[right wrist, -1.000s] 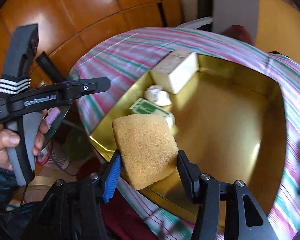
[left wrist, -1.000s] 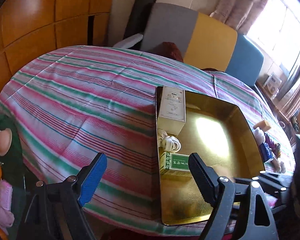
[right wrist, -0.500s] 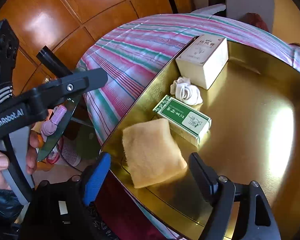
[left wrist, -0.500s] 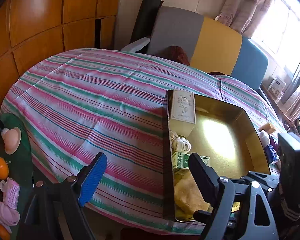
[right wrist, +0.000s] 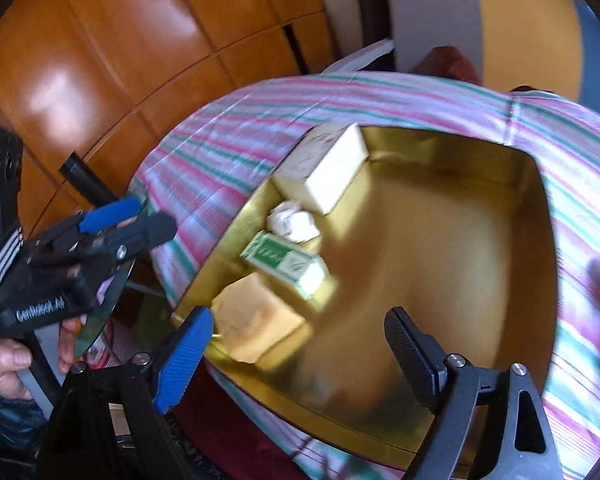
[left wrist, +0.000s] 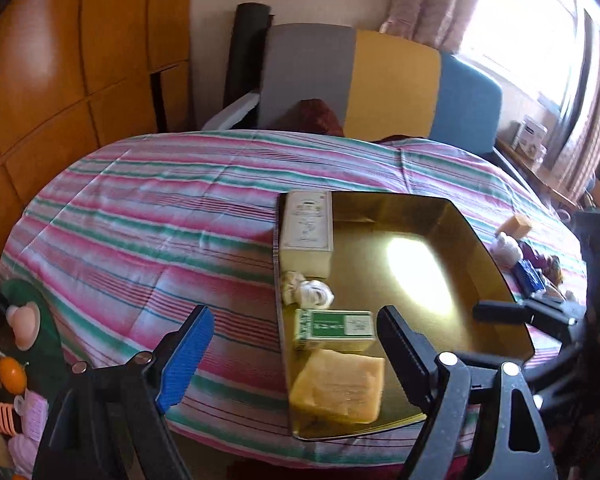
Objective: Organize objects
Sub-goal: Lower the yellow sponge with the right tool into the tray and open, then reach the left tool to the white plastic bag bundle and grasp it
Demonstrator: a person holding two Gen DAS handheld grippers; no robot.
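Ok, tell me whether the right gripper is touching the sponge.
Apart. In the right wrist view the right gripper is opening with nothing between its fingers; the sponge lies free in the tray.

Wood panelling (left wrist: 72, 80), tri-colour chair (left wrist: 384, 80), curtains (left wrist: 432, 0).

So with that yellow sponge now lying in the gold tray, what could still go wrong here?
The yellow sponge lies in the near corner of the gold tray, and the right gripper, its jaws opening and empty, is close above; a careless pull-back might clip it. The tray's near edge seems to sit at the table's edge, so a bump could tip it. More small items wait beyond the tray's far side; reaching over could snag the green box.
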